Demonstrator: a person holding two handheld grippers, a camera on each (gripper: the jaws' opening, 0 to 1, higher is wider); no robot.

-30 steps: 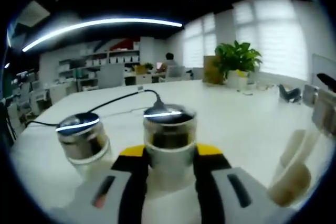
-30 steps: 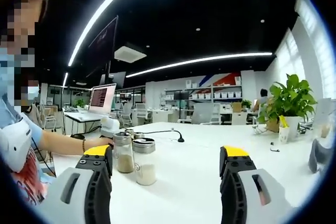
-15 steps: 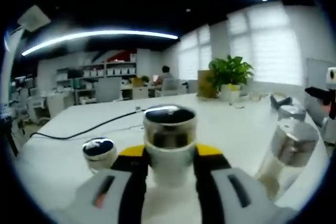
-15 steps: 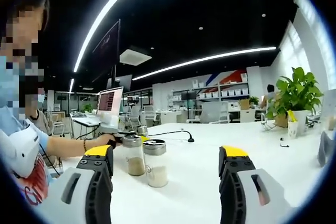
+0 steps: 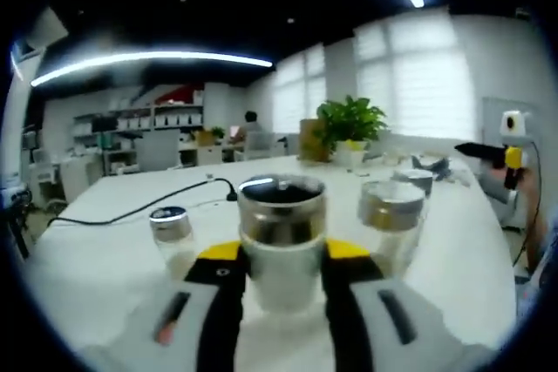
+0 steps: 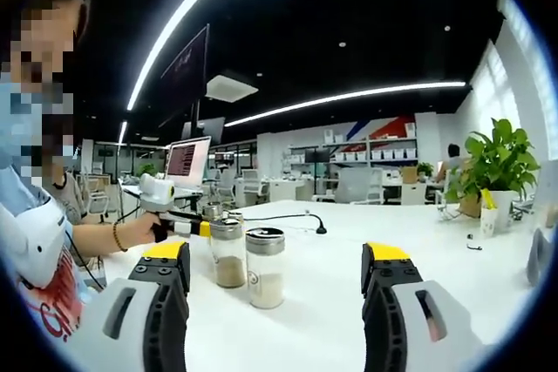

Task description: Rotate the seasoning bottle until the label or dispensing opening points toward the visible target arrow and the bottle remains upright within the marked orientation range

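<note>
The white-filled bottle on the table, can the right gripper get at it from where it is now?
Probably yes. The right gripper is open, and the white-filled bottle stands ahead with bare table between, though a brown-filled bottle crowds one side.

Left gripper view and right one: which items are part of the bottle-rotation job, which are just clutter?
Job:
- seasoning bottle, held between the left claw jaws
- right claw, open, holding nothing

Lying about:
- two other shaker bottles
- black cable
- potted plant
- laptop
- white table

No target arrow visible.
</note>
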